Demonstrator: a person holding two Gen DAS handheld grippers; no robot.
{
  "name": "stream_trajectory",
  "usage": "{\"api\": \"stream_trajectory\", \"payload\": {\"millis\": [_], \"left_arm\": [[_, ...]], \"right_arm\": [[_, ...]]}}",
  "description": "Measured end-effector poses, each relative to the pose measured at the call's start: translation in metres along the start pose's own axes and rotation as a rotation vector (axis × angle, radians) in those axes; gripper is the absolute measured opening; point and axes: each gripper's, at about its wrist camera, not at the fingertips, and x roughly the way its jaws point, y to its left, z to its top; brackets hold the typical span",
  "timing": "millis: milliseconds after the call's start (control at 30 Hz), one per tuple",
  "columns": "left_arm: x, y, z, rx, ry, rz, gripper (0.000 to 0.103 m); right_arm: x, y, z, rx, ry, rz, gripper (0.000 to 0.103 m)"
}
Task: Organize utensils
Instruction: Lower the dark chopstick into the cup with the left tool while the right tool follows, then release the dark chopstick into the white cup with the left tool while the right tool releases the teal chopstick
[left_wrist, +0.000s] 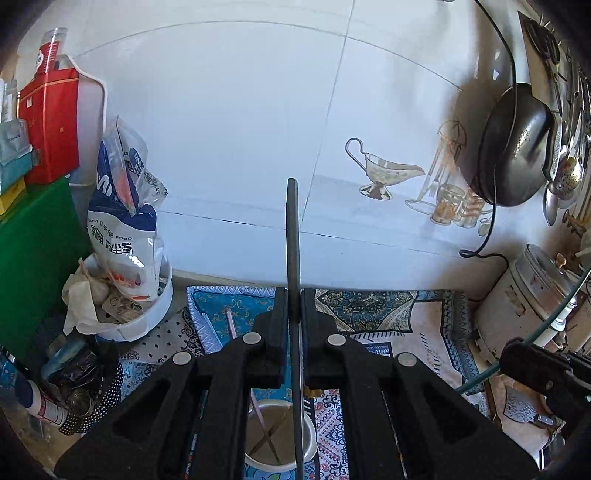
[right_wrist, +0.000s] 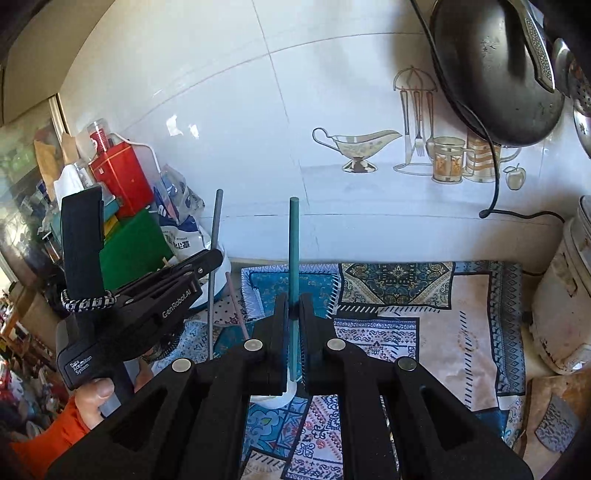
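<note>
My left gripper (left_wrist: 294, 310) is shut on a dark grey chopstick (left_wrist: 293, 236) that stands upright against the white tiled wall. Its lower end hangs over a white cup (left_wrist: 310, 428) on the patterned cloth, with a pink chopstick (left_wrist: 232, 325) and brown sticks leaning in the cup. My right gripper (right_wrist: 293, 306) is shut on a green chopstick (right_wrist: 294, 243), also upright, above the white cup (right_wrist: 284, 397). In the right wrist view the left gripper (right_wrist: 207, 260) is at the left, with the grey chopstick (right_wrist: 216, 236) clamped in it and a hand (right_wrist: 94, 398) on its handle.
A white bowl (left_wrist: 147, 317) with paper and a food-cover bag (left_wrist: 125, 221) sits left, by a green board (left_wrist: 33, 258) and red tin (left_wrist: 51, 125). A black wok (left_wrist: 517, 147) hangs on the right wall above a rice cooker (left_wrist: 524, 306). A patterned cloth (right_wrist: 406, 314) covers the counter.
</note>
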Motion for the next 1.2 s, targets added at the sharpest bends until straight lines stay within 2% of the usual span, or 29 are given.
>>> {"api": "stream_trajectory", "payload": {"millis": [233, 600, 900, 1200], "left_arm": [[0.025, 0.019, 0.000, -0.019, -0.020, 0.014, 0.004], [0.070, 0.039, -0.026, -0.022, -0.001, 0.032, 0.004], [0.075, 0.043, -0.048, -0.003, 0.025, 0.023, 0.004], [0.069, 0.048, -0.068, 0.000, 0.114, -0.003, 0.004]], "right_arm": [[0.026, 0.012, -0.001, 0.001, 0.037, 0.026, 0.005], [0.069, 0.010, -0.018, 0.032, 0.132, 0.034, 0.005], [0.095, 0.010, -0.030, 0.037, 0.210, 0.025, 0.005], [0.108, 0.018, -0.037, -0.001, 0.265, 0.017, 0.007]]}}
